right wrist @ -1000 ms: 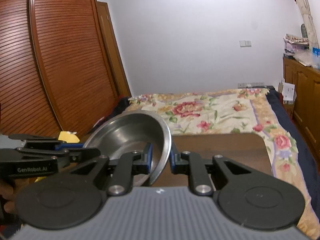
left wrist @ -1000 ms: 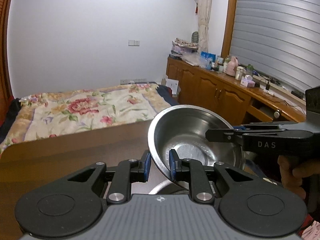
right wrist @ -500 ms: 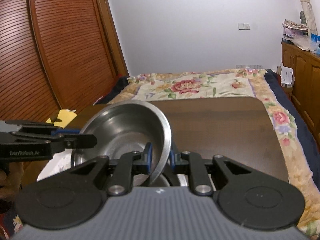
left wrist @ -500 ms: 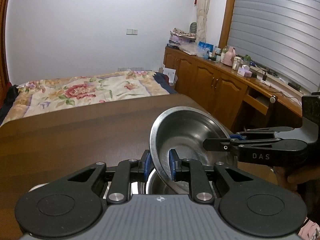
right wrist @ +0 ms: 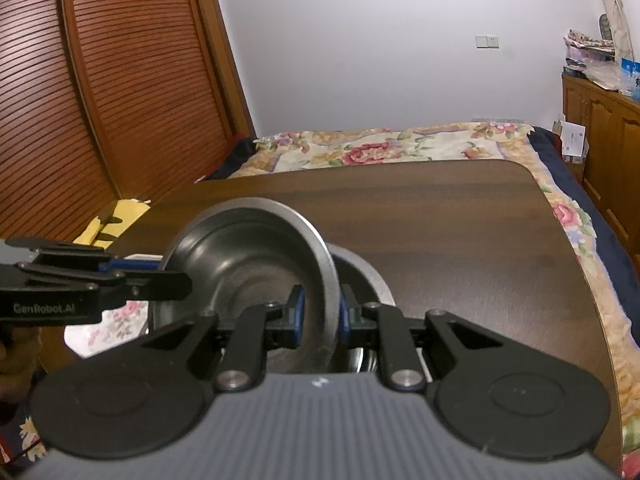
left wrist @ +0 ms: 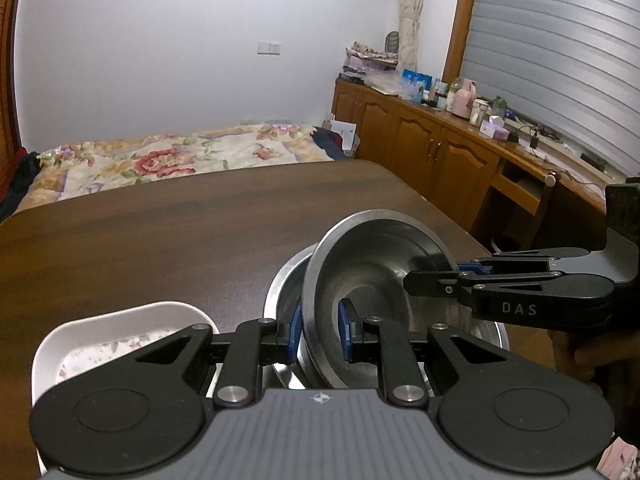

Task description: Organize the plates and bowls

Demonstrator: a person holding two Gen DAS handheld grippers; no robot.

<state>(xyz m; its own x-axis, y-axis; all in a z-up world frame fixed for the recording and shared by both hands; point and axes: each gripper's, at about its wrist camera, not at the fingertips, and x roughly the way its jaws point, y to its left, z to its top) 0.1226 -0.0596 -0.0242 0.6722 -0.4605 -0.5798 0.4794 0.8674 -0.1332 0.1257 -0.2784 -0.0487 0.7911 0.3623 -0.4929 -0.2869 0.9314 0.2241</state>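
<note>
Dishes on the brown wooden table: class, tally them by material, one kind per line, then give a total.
Round stainless steel bowls: 2, the gripped upper bowl and the lower bowl under it
White floral ceramic dishes: 1, the rectangular dish
Total: 3

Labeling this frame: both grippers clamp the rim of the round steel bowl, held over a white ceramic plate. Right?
Not quite. Both the left gripper and the right gripper do clamp the rim of the round steel bowl, but it hangs over a second steel bowl. The white floral dish sits off to the side, as the left wrist view shows.
</note>
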